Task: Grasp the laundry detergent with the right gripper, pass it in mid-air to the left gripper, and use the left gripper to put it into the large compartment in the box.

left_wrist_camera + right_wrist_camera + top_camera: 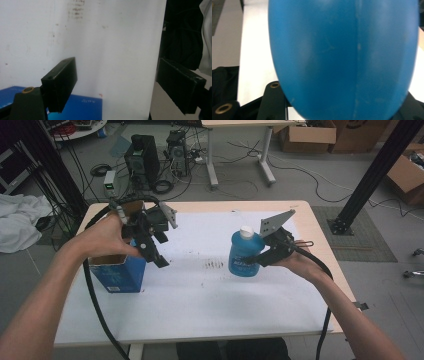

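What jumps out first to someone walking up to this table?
The bright blue bottle with its white cap, clamped in the right gripper over the table's right half. Next, the open blue box standing near the left edge, with the left gripper above it, jaws apart and empty.

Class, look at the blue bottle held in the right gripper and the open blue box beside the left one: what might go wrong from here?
1. The right gripper grips the blue bottle from one side on its smooth, rounded body, so it may slip or twist.
2. The blue box stands near the table's left edge; the open left gripper beside it might knock it.
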The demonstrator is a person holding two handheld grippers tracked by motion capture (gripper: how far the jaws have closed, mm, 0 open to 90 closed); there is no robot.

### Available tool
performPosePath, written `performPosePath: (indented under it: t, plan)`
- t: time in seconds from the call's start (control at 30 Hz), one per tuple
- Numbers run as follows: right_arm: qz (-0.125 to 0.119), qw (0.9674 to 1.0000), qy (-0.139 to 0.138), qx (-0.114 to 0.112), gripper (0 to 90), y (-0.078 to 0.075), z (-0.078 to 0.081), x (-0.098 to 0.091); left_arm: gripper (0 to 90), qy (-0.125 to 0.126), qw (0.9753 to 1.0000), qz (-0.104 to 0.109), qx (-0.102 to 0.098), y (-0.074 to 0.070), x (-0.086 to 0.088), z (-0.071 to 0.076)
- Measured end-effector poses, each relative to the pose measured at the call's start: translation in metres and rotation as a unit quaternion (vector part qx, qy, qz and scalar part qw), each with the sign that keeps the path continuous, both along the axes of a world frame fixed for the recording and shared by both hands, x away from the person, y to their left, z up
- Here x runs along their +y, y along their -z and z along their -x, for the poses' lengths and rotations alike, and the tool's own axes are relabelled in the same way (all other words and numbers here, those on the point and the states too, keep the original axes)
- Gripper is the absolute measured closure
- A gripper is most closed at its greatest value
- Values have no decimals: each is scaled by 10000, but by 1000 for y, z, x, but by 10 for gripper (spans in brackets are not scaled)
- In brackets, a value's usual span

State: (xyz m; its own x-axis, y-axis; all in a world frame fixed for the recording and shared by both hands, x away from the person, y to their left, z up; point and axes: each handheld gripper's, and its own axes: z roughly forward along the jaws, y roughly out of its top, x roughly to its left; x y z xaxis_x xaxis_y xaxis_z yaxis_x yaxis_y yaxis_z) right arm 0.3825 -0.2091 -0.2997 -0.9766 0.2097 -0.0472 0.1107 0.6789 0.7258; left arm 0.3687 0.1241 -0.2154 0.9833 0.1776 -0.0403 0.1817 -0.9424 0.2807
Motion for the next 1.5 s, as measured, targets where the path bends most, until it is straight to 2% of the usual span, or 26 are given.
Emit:
performPosePath:
  t: [0.47, 0.67, 1.13, 1.5]
  plan:
    - [102, 9995, -285, 72, 461, 5, 5, 21, 185, 443, 9987, 223, -99, -14, -46, -6]
    - [90, 9992, -372, 84, 460, 7, 7, 26, 186, 644, 9976, 234, -136, -17, -66, -8]
    - [58, 9983, -576, 113, 460, 11, 11, 39, 189, 926, 9953, 264, -57, -10, -102, -13]
    - [49, 9979, -635, 134, 459, 12, 12, 48, 178, 992, 9947, 282, 7, 0, -114, -14]
